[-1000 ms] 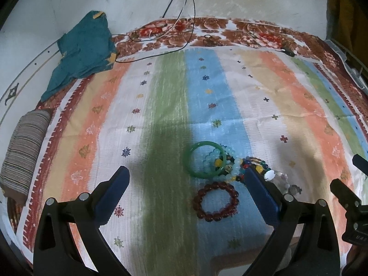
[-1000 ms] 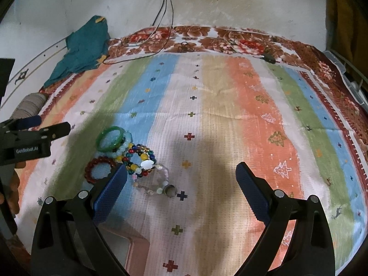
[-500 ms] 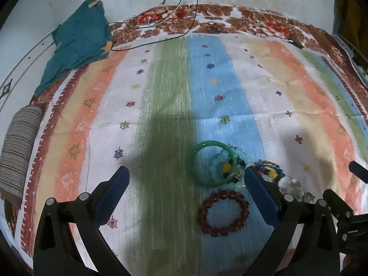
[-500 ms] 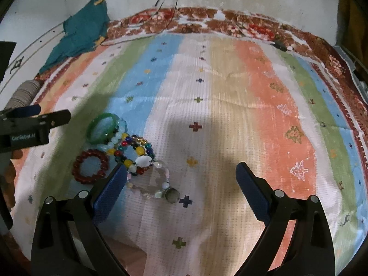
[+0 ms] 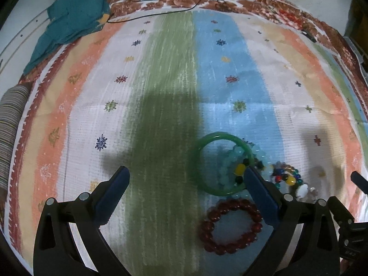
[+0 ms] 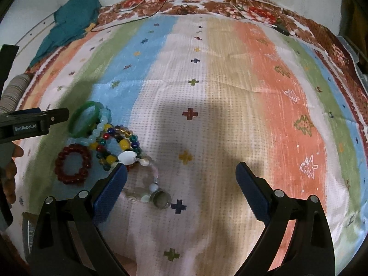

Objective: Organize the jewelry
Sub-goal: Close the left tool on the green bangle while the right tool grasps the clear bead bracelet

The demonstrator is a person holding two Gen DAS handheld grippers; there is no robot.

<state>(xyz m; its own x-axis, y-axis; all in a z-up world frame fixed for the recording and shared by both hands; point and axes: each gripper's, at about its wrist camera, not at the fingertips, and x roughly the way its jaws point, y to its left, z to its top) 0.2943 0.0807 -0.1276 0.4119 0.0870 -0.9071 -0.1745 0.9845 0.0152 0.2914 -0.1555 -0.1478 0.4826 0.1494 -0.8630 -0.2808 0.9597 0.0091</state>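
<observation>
Both claws are spread wide, nothing between the pads: left gripper (image 5: 186,179) over the green stripe, right gripper (image 6: 181,174) over the white/tan stripes of the striped cloth (image 6: 230,73). All jewelry sits in one cluster on the blue stripe, lower right in the left wrist view, lower left in the right wrist view. Count: one solid green bangle (image 5: 224,163), one pale aqua bead bracelet (image 6: 101,128) lying partly under/through the bangle, one dark red bead bracelet (image 5: 231,226) just beside them on the near side, one multicolour bead bracelet (image 6: 119,147) with a white stone, one clear/pale bead bracelet (image 6: 147,184), one metal ring (image 6: 162,199) touching that last bracelet. So five bracelets plus one ring. The left gripper's right finger (image 5: 260,195) overlaps the bangle's edge in view; contact cannot be told. The right gripper's left finger (image 6: 110,191) sits just beside the clear bracelet and the white stone. One teal cloth (image 5: 71,20) at the far left corner, black and white cables (image 5: 161,7) along the floral border, one striped roll (image 5: 9,133) at the left edge.
</observation>
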